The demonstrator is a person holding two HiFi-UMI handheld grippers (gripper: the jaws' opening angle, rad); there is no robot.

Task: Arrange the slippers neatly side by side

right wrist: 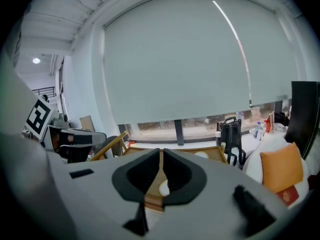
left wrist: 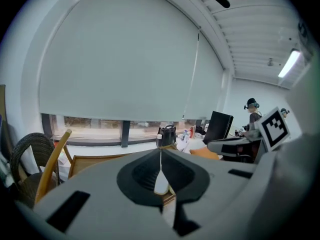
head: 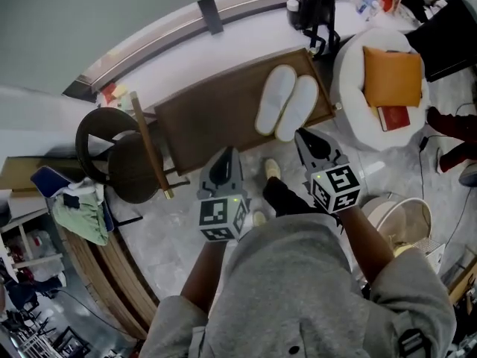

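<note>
Two white slippers (head: 287, 103) lie side by side, touching, on the brown low table (head: 201, 125), toes toward the window. My left gripper (head: 226, 154) hovers over the table's near edge, left of the pair, shut and holding nothing. My right gripper (head: 302, 134) sits just below the right slipper's heel, also shut with nothing in it. In the left gripper view the jaws (left wrist: 161, 152) meet at the tips, and a slipper (left wrist: 161, 184) shows through the gap below. The right gripper view shows its jaws (right wrist: 161, 154) together, with a bit of slipper (right wrist: 164, 187) behind.
A black bag (head: 313, 6) stands beyond the table's far right corner. A white round seat (head: 354, 88) at the right holds an orange cushion (head: 391, 77) and a red book (head: 395, 116). A dark chair (head: 119, 155) stands left of the table. My foot (head: 273, 168) is near the table's edge.
</note>
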